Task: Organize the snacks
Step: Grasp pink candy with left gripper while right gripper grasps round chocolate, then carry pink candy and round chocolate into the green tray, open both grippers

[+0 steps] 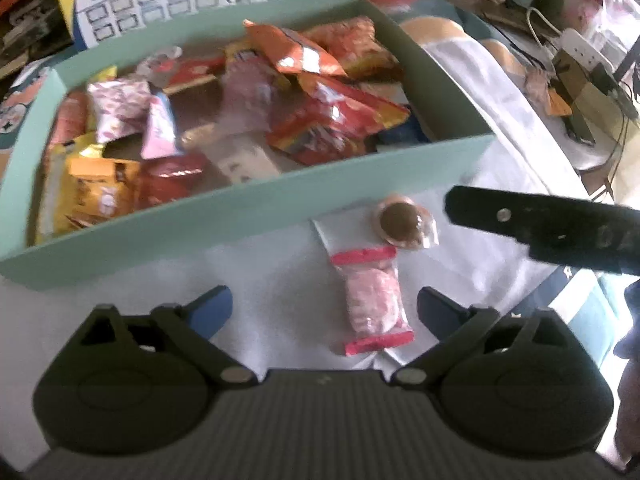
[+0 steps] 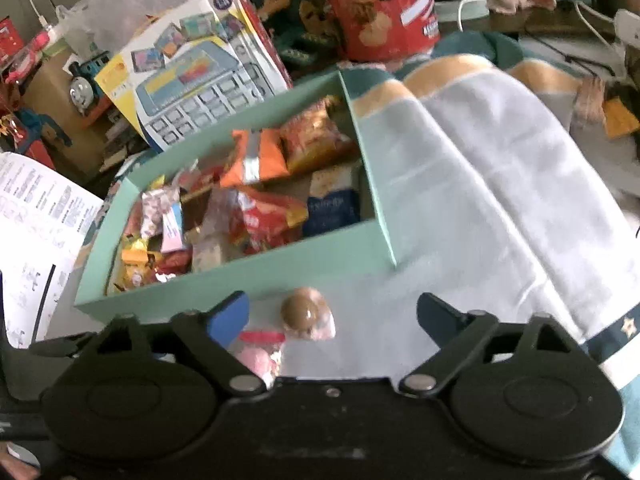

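Two loose snacks, pink packet lengthwise toward mint box, between open left gripper

Pale grey-white cloth covers the surface, creased, with orange and teal edging at upper right. Clutter crowds the far edge: a toy-laptop carton upper left, a red biscuit tin top centre, a toy train far left. White power strip and cables upper right. Printed paper sheet at left. Light soft, daylight-like, blurred.
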### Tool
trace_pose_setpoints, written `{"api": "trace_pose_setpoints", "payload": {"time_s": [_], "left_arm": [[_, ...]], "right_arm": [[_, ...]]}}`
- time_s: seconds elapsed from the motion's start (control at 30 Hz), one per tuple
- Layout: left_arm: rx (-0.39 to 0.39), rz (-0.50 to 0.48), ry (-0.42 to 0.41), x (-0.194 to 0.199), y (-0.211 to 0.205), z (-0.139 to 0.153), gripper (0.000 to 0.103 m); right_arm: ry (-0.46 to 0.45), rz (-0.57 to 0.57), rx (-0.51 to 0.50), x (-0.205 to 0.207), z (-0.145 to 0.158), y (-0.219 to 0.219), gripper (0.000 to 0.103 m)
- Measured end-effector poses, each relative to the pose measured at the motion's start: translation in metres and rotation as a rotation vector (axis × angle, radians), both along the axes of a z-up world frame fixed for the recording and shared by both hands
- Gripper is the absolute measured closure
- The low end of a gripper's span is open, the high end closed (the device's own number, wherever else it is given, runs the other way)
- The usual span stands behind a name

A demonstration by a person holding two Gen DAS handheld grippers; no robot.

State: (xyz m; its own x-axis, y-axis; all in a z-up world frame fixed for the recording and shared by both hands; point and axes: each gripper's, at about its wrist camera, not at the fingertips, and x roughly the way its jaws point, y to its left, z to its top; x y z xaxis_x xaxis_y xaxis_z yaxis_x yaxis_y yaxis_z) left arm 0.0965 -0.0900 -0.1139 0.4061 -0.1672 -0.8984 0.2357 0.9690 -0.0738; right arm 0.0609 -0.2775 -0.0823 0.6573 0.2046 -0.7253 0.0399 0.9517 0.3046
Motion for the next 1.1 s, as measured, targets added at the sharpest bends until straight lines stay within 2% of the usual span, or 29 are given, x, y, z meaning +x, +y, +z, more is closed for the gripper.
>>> {"api": "trace_pose_setpoints", "payload": {"time_s": [0.07, 0.17, 0.2, 0.23, 0.27, 0.37, 0.47, 0.53, 0.67, 0.7, 0.73, 0.8, 0.9, 1.1], "left_arm": [[-0.004, -0.017, 0.016, 0.0, -0.004, -0.005, 0.009], [-0.008, -0.046, 0.021, -0.003, -0.009, -0.011, 0.019], [0.005, -0.055, -0.009, -0.006, -0.011, -0.01, 0.04], [0.023, -0.068, -0.038, -0.009, -0.011, -0.009, 0.051], [0.04, -0.078, -0.052, -0.009, -0.01, -0.008, 0.071], [-0.004, -0.056, -0.037, -0.004, 0.007, -0.005, 0.072], [0.012, 0.001, -0.045, -0.003, 0.029, -0.004, 0.072], [-0.005, 0.033, -0.039, -0.002, 0.045, -0.003, 0.072], [-0.036, 0.075, -0.035, 0.0, 0.066, -0.003, 0.072], [-0.042, 0.079, -0.036, 0.0, 0.069, -0.003, 0.072], [-0.048, 0.08, -0.037, 0.0, 0.071, -0.003, 0.072], [-0.057, 0.079, -0.04, 0.0, 0.071, -0.003, 0.072], [-0.054, 0.069, -0.051, -0.003, 0.072, -0.002, 0.072], [-0.079, 0.042, -0.041, -0.015, 0.073, 0.004, 0.073]], "right_arm": [[0.005, 0.004, 0.003, -0.001, -0.004, 0.001, 0.017], [0.01, 0.017, 0.006, 0.002, -0.007, 0.006, 0.019], [0.011, 0.023, 0.003, 0.004, -0.009, 0.009, 0.021], [0.012, 0.031, -0.002, 0.005, -0.01, 0.012, 0.024], [0.014, 0.04, -0.004, 0.007, -0.012, 0.015, 0.027], [0.022, 0.063, -0.015, 0.014, -0.017, 0.023, 0.033], [0.025, 0.088, -0.043, 0.019, -0.02, 0.035, 0.039], [0.025, 0.109, -0.073, 0.022, -0.022, 0.043, 0.042], [-0.005, 0.161, -0.221, 0.025, -0.027, 0.067, 0.044], [-0.01, 0.174, -0.255, 0.024, -0.028, 0.072, 0.047], [-0.018, 0.192, -0.309, 0.023, -0.03, 0.079, 0.061], [-0.023, 0.217, -0.368, 0.019, -0.031, 0.088, 0.064], [-0.011, 0.201, -0.349, 0.013, -0.029, 0.088, 0.065], [0.035, 0.133, -0.188, 0.003, -0.019, 0.065, 0.066]]}}
